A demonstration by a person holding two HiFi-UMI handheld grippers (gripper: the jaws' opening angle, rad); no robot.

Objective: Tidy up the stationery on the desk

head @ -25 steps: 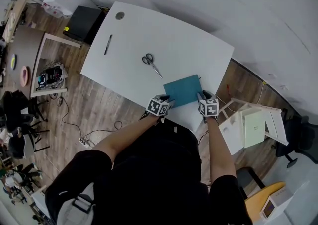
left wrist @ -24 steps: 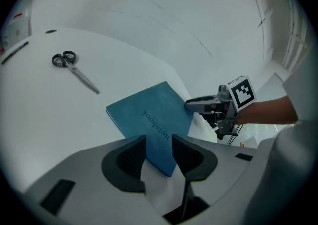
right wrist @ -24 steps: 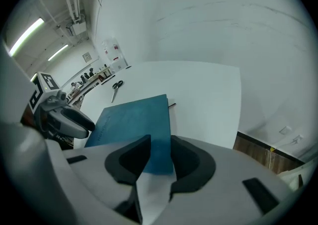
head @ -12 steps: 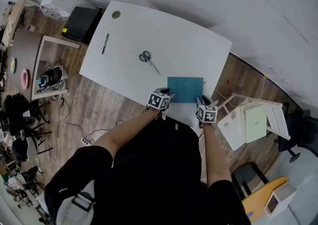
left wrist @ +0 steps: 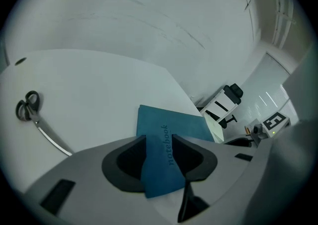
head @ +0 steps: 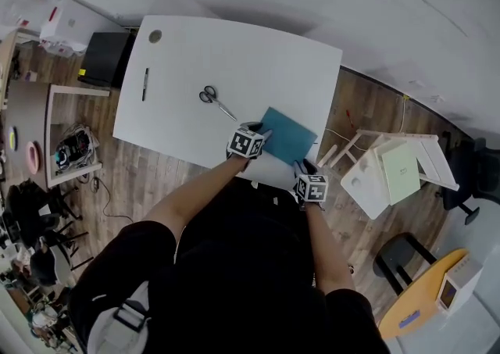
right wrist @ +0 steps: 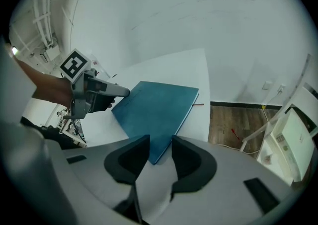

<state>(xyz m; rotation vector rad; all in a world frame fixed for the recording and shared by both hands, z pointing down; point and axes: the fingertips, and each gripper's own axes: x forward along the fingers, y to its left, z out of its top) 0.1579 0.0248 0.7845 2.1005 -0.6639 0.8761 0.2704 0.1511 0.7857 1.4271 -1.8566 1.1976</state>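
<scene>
While both claws work at the near edge of the white table (head: pixel 234 48), the teal notebook (head: pixel 287 135) lies flat between them, turned askew to that edge. The left claw (left wrist: pixel 159 142) sits over the notebook's left corner. Its jaws stand apart, and the cover with the word "notebook" shows in the gap between them and runs back under the claw's body. The pads do not pinch it.

The right claw (right wrist: pixel 160 144) points down at the notebook's near corner from the opposite side. Its jaws are also apart and have just been opening. The corner reaches into the gap between them but is not clamped. In the right gripper view, the tip of the left claw meets the notebook's far left corner.

Ahead and to the left of the left claw lie black-handled scissors (head: pixel 215 100), blades together and pointing back toward that claw, near it but apart from the notebook. Further left, beyond the scissors, a dark pen (head: pixel 145 84) lies well away from both claws. To the right of the right claw, off the table, a white piece of furniture (head: pixel 367 184) lies tipped on the wooden floor (head: pixel 148 173).
</scene>
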